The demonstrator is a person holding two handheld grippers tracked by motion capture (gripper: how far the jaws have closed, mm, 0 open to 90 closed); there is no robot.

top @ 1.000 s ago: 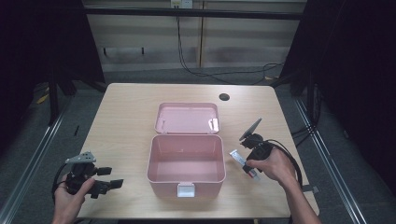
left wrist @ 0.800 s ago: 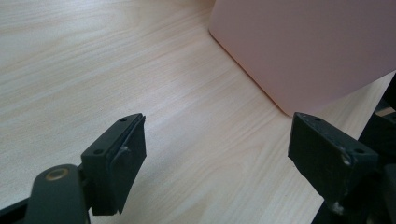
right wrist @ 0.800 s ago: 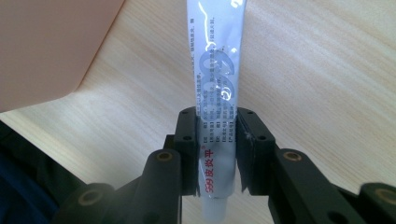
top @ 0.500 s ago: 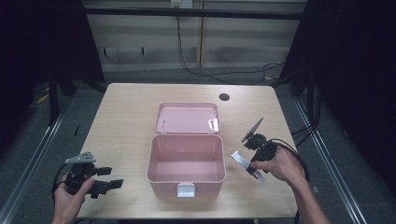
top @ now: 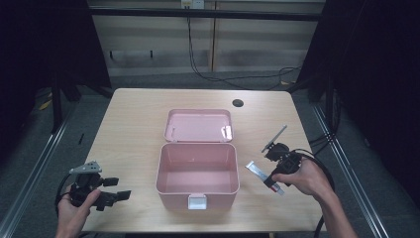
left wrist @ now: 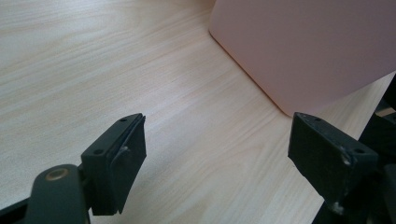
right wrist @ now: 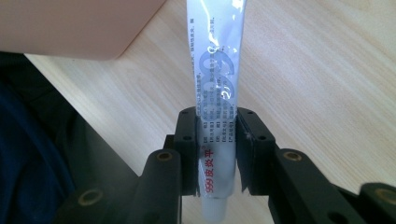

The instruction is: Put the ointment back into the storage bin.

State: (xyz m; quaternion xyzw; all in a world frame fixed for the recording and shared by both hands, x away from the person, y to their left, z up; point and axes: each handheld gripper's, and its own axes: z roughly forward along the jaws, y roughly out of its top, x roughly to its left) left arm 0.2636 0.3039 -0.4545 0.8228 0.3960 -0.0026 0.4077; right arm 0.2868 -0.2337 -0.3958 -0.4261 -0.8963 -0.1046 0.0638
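Note:
An open pink box (top: 198, 171) stands mid-table, its lid (top: 198, 125) folded back flat behind it. My right gripper (top: 273, 179) hovers just right of the box, shut on a white ointment tube (top: 255, 170). In the right gripper view the pads (right wrist: 217, 140) clamp the tube (right wrist: 217, 70) near its cap end, and the flat end points away toward the box corner (right wrist: 79, 23). My left gripper (top: 118, 188) rests at the table's near left, open and holding nothing. In the left gripper view its jaws (left wrist: 219, 154) stand wide apart, facing the box wall (left wrist: 308, 42).
The wooden table (top: 133, 129) has a small dark round hole (top: 237, 103) at its far right. A black cable (top: 322, 166) trails from the right gripper over the table's right edge. The box interior is bare.
My right gripper has risen slightly with the tube and drifted a little right. The left gripper and the box have stayed put.

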